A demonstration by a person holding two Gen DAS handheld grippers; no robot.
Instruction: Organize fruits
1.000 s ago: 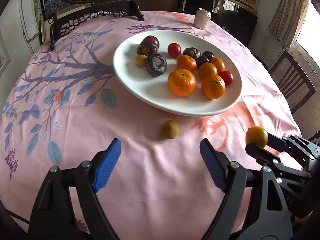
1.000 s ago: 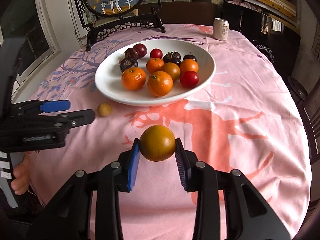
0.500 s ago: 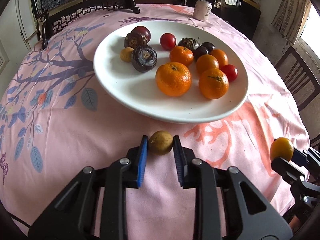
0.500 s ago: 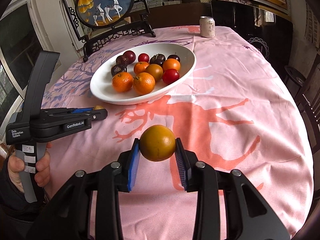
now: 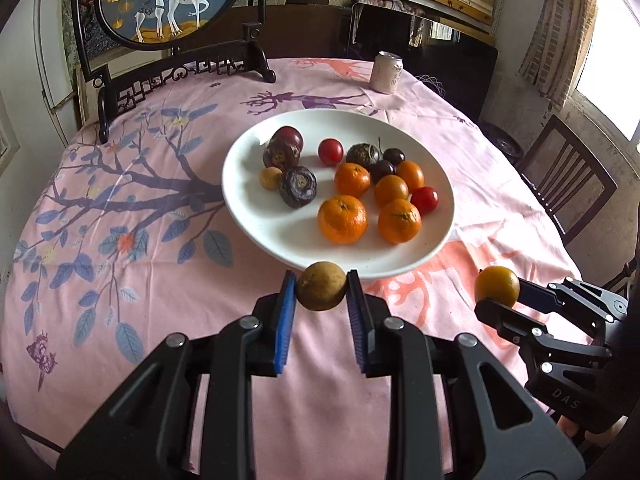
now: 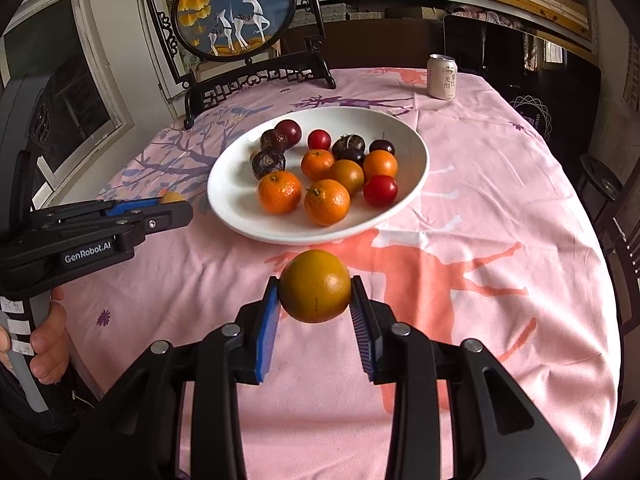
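Now each tool pinches fruit — left tool (image 5: 321,288) a brownish-yellow fruit (image 5: 321,286), right tool (image 6: 315,288) an orange-yellow fruit (image 6: 315,286).

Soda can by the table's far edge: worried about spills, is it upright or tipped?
Upright: the soda can stands on its base, top rim uppermost.

"GenRobot.AI" on left tongs (image 6: 176,205); "DAS" on right tongs (image 5: 496,290).
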